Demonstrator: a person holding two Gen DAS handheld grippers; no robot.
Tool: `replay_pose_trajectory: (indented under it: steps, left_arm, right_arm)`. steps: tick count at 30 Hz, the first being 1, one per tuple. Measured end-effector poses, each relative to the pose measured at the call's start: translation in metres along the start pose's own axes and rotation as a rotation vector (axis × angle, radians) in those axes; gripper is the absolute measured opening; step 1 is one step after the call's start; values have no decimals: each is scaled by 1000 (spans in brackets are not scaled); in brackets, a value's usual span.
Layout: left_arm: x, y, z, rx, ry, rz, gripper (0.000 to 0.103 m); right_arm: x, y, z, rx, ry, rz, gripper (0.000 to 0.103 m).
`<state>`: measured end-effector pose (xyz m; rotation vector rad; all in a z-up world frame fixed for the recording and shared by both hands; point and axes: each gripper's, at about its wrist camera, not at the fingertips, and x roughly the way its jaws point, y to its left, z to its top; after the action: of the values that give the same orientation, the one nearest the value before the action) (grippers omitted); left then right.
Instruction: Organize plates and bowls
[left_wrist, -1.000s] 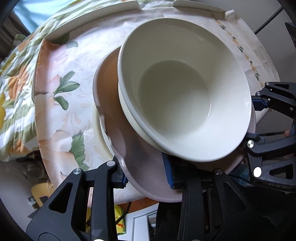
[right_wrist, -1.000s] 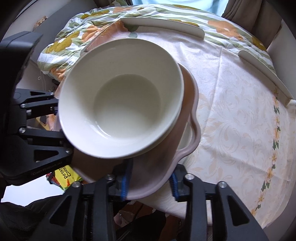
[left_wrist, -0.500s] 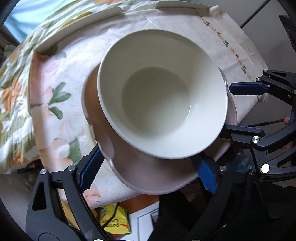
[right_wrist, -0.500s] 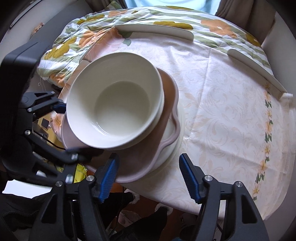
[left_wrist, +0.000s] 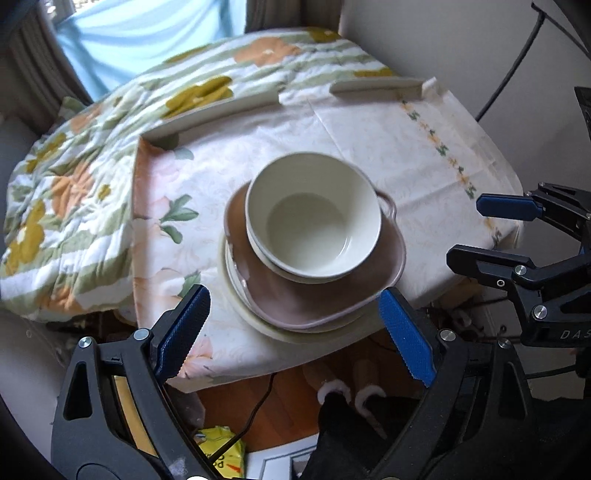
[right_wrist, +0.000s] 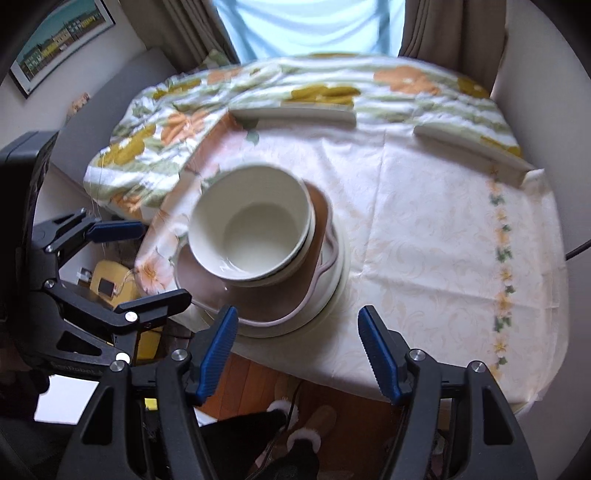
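Observation:
A stack stands at the near edge of the table. A cream bowl nests in a second cream bowl, on a mauve plate, on a cream plate. The same bowl, mauve plate and cream plate show in the right wrist view. My left gripper is open and empty, pulled back above the near rim. My right gripper is open and empty, just short of the stack. The right gripper shows in the left view; the left gripper shows in the right view.
The table carries a pale floral cloth and a flowered quilt at the far side. Cream rim pieces lie along the far edge. Below the near edge are wooden floor, slippers and a yellow packet.
Both grippers let go of the mauve plate, opened wide and drew back and up from the stack. The stack now rests on the table by itself.

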<state>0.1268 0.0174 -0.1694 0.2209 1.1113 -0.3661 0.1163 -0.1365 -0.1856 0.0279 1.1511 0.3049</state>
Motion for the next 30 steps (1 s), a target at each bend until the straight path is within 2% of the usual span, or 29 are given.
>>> replay_pose_trajectory:
  steps: [1,2,5,6,8,11,13,17,22,30]
  left_arm:
    - [-16,-4,0,-20,-44,16,93]
    - [-37,-9,-1,-45,-102,33,93]
    - [-90,-22,-2,-126,-270,91,93]
    - [-108,-26,-4,-157,-331,108,93]
    - [-139,-34,-10,-207,-432,154,103]
    - [-174,-47,-23,-238,-562,217,103]
    - [-186,-55,-31,-234,-594,257,103]
    - [-192,-69,-40,-216,-604,316,103]
    - [-205,-75,-53,-205,-667,284,103]
    - [-216,-81,-67,-202,-715,307,103]
  right_arm:
    - [-14,-1,-2,0,-36,-14,63]
    - [-46,-5,-7,7,-115,-47,63]
    - [-96,-12,-17,24,-235,-98,65]
    - [-110,-14,-19,33,-269,-111,81]
    - [-139,-19,-26,45,-352,-132,101]
    - [-171,-19,-38,49,-455,-209,102]
    - [-187,-17,-46,52,-513,-236,102]
    - [-205,-15,-57,78,-566,-245,102]
    - [-216,-10,-67,86,-614,-287,102]
    - [-224,-3,-79,95,-657,-308,102]
